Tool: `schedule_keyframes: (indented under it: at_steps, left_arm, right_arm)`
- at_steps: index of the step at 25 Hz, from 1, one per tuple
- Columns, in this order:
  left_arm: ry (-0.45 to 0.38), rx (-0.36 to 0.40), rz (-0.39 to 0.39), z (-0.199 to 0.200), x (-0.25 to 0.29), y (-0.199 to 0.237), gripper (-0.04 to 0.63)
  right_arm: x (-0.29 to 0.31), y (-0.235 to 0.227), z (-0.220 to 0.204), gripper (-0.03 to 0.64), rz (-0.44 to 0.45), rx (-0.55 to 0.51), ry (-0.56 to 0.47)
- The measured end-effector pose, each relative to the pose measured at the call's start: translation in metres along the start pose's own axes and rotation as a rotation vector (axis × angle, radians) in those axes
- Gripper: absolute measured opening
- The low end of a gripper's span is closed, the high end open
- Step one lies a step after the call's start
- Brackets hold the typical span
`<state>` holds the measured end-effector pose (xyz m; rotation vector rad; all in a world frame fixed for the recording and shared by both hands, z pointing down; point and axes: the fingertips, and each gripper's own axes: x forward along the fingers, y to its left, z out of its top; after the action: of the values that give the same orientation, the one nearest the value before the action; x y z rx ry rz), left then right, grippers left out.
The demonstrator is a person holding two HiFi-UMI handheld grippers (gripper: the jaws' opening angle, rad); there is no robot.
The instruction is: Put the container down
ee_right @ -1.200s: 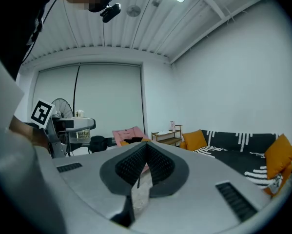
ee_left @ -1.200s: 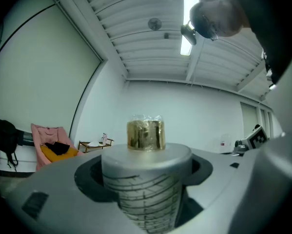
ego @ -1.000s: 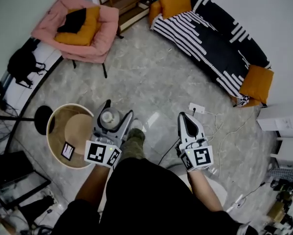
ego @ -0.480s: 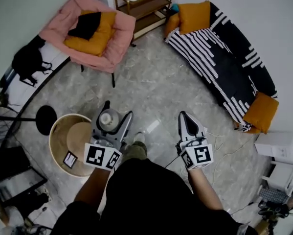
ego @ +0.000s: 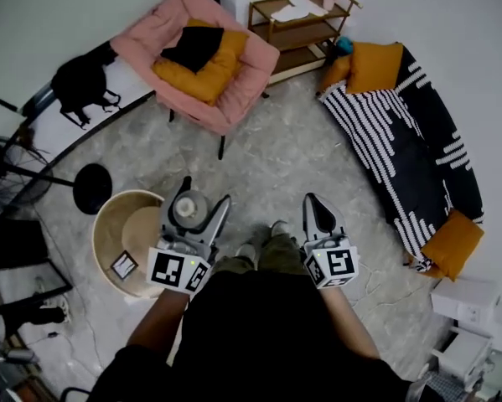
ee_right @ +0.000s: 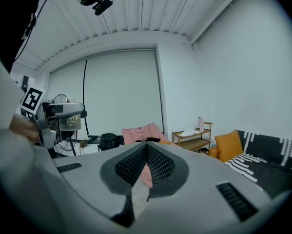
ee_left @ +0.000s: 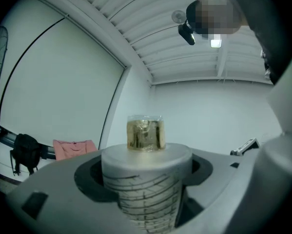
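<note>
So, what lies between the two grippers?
The person's feet, in the head view, between the left gripper holding the container and the shut right gripper.

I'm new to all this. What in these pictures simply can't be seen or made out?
- Base of the container: left gripper view, cut off by the bottom edge and wrapped by the jaws.
- Golden piece on its lid: blurred, so I cannot tell what it is.
- Things on the wooden shelf: head view, too small.
- Floor right below the person: head view, hidden by the body.
</note>
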<state>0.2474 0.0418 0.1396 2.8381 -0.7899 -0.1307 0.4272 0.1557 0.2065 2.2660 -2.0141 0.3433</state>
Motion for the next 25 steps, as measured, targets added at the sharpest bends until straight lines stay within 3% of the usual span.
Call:
schedule_keyframes:
  at_steps: [7,13,19,25]
  left_arm:
    - [-0.031,0.014,0.170,0.007,-0.024,0.052,0.351]
    - [-0.059,0.019,0.374,0.014,-0.029,0.110,0.351]
    - [-0.098,0.039,0.620,0.030,-0.034,0.161,0.351]
    - [-0.095,0.001,0.894,0.027,-0.049,0.195,0.351]
  right_arm:
    - [0.078,0.034,0.014,0.021,0.167,-0.052,0.008]
    - [0.167,0.069,0.025,0.021,0.367,-0.103,0.014]
    - [0.264,0.115,0.040,0.021,0.611,-0.160,0.041]
    - [0.341,0.179,0.053,0.021,0.890,-0.228,0.055]
